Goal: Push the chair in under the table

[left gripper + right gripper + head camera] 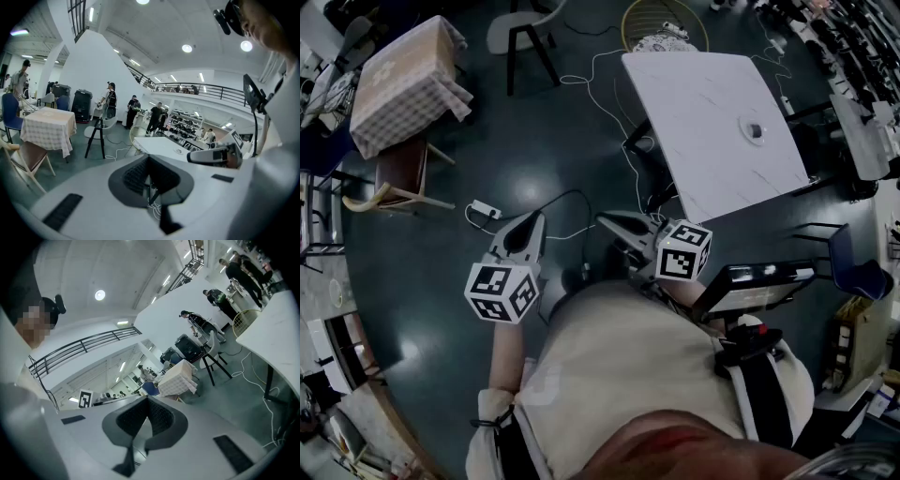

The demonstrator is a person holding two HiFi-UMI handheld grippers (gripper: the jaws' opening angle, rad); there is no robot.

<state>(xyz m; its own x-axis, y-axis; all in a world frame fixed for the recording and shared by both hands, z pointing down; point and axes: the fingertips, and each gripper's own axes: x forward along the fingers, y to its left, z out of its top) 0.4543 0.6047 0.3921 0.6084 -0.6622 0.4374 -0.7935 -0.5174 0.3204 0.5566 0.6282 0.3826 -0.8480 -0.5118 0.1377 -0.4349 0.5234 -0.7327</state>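
Standing well apart from the checked-cloth desk (403, 80), the person has not yet started the push; I judge the step in hand to be the approach. The wooden chair (398, 178) sits just on the near side of that desk. It is drawn out, so its brown seat and curved pale backrest show beyond the hanging hem. I take it for the chair meant, though a white chair (520, 33) on black legs stands to the right of the same desk.

Further right of the desk and close to the person's chest, the left tool (530, 225) is closed, its ribbed dark pads meeting on nothing. The right tool (614, 225) beside it is likewise closed and empty. Both are smooth pale-grey shells.

The next move calls for crossing the dark, glossy floor (572, 150) toward the desk while avoiding the white power strip (485, 208) lying in between. The closed tips would then go against the hard backrest rail, pushing squarely so the thin splayed legs slide rather than tip or snag the soft cloth.

Farthest right of the desk stands a white marble-look desk (712, 131), a flat square slab.
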